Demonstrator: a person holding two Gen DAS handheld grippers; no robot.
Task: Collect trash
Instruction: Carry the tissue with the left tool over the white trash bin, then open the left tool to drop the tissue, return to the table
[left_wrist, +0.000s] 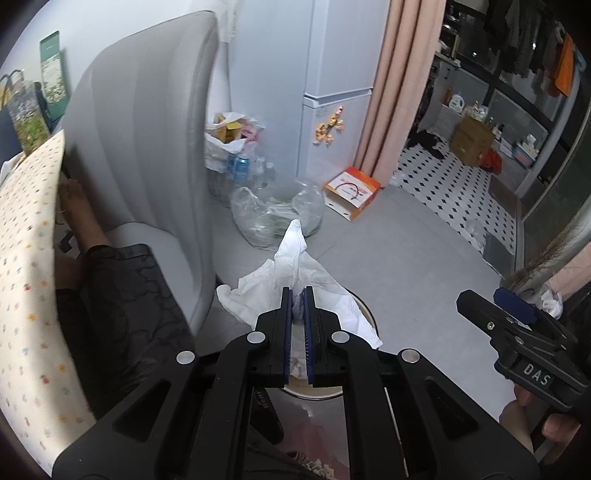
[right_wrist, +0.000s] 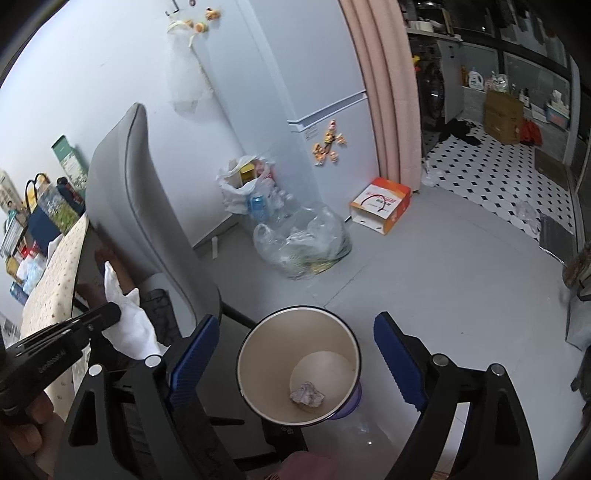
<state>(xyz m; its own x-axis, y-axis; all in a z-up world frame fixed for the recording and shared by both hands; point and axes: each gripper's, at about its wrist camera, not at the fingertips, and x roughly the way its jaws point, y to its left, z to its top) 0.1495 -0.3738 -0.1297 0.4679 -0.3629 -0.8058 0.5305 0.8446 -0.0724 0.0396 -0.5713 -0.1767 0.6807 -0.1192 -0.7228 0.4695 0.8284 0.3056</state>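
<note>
Above the round cream waste bin (right_wrist: 299, 365), left tongs (left_wrist: 298, 300) pinch a big crumpled white tissue (left_wrist: 295, 273); right tongs (right_wrist: 291, 354) are spread, empty. Risk: the wide tissue drapes over the rim and spills to the floor on release.

Both wrist cams tilt steeply down, close over the trash bin (right_wrist: 299, 365). Left cam looks past its gripper; right cam sits beside it. Shared: grey chair (left_wrist: 147, 122), fridge (right_wrist: 325, 92), clear bag (left_wrist: 277, 214), orange box (right_wrist: 382, 205).
</note>
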